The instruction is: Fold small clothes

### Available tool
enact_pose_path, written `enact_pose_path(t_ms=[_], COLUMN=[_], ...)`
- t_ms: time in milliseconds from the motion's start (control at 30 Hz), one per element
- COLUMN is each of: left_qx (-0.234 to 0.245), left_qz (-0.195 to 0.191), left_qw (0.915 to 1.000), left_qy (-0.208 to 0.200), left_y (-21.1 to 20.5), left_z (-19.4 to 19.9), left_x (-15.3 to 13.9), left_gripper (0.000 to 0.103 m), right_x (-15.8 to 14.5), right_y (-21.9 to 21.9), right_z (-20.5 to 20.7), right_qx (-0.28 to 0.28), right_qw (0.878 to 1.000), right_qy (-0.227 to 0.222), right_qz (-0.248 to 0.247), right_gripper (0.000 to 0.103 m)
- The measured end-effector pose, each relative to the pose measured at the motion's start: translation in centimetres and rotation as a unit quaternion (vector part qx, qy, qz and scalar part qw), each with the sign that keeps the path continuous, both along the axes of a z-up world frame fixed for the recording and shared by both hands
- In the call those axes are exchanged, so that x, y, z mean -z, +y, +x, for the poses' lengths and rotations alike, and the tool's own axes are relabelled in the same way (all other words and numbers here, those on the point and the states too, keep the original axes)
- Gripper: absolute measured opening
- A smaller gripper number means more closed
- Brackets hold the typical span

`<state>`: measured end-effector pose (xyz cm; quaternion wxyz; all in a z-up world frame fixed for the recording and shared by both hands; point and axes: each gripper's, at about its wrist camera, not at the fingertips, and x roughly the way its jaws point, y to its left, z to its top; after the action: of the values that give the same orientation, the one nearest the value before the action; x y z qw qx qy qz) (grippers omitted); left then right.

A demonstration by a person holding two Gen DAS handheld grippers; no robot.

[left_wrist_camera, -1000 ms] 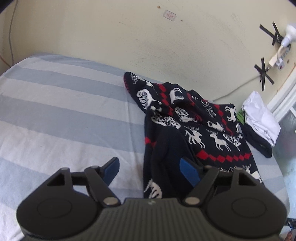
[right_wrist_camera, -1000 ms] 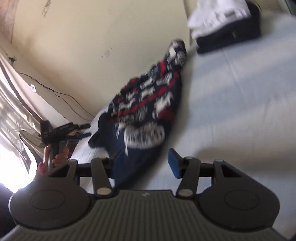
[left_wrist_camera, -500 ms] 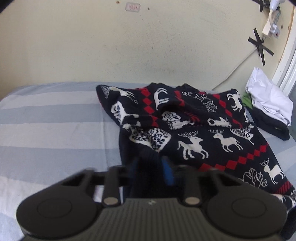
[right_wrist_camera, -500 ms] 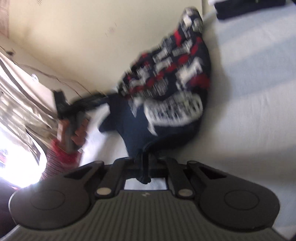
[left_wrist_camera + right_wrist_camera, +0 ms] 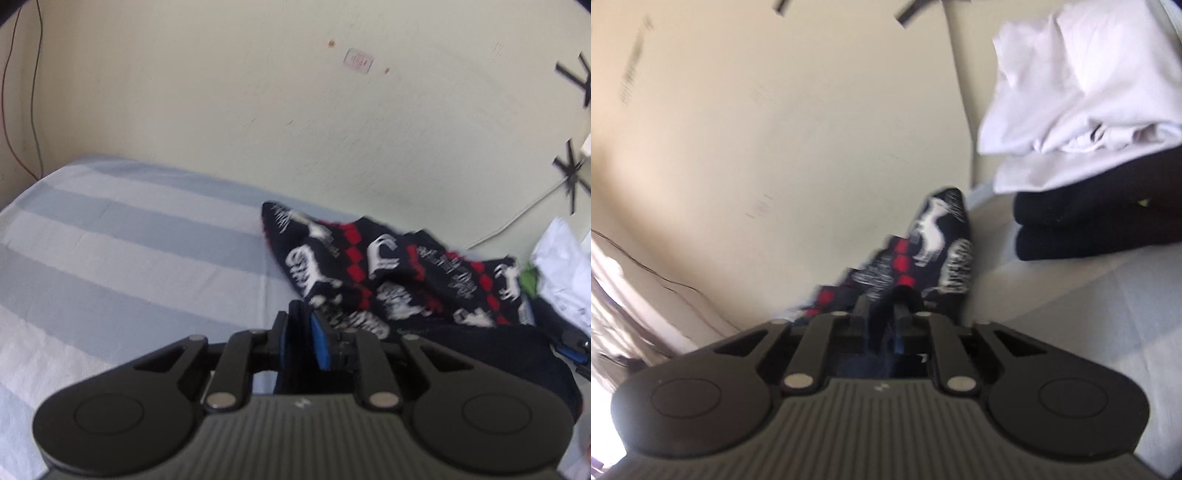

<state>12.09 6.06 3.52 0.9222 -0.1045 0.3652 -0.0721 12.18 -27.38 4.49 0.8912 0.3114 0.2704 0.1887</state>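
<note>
A second ago both your tools were wide open above the bed; now each one has closed on cloth and lifted it. Your left tool (image 5: pixel 301 334) pinches a dark edge of the navy knitted sweater with white deer and red diamonds (image 5: pixel 391 280). Your right tool (image 5: pixel 882 325) pinches another dark edge of the same sweater (image 5: pixel 938 236). Most of the sweater lies bunched on the blue and white striped bed sheet (image 5: pixel 129 258), close to the cream wall (image 5: pixel 258 110). In the left view it sits at about 2 o'clock from your tool.

To do this step well, hold both edges tight and lift them together. Pull your hands apart gently until the cloth between them looks flat. The pictures are blurry, so slow down a bit. Lay the sweater flat on the stripes before you fold.

Watch the folded pile, a white cloth on a dark one (image 5: pixel 1089 129). It is at 1 o'clock in the right view, near the sweater. Try not to drag the sweater into it.
</note>
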Motion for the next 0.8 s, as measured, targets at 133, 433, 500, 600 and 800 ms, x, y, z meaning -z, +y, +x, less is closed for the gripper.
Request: enact_pose_path(t_ms=[133,433,500,600,800], left_qx=[0.023,0.098,0.095,0.078,0.058], left_qz=[0.004,-0.098,-0.090,-0.047,-0.092], left_qw=[0.9997,0.9874,0.9890,0.9938,0.9911], left_qy=[-0.006,0.076,0.069,0.064,0.077], left_y=[1.1,2.5,2.0,1.5,3.9], left_z=[-2.4,-7.6,-8.4,-8.6,-8.0], left_x=[0.5,2.7,2.8,2.6,2.6], left_gripper=[0.053,0.058,0.054,0.023,0.023], right_x=[1.8,2.0,1.9,2.3,1.5], right_y=[-0.8,-3.4,-1.8,0.8,-2.5], right_z=[-2.2,-10.9,-10.8,-10.3,-11.5], right_qx=[0.003,0.011,0.008,0.005,0.175], right_qw=[1.000,1.000,0.999,0.992,0.966], right_qy=[0.005,-0.001,-0.012,-0.018,-0.031], right_qz=[0.010,-0.002,-0.040,-0.122,-0.187], right_gripper=[0.040,0.054,0.053,0.012,0.003])
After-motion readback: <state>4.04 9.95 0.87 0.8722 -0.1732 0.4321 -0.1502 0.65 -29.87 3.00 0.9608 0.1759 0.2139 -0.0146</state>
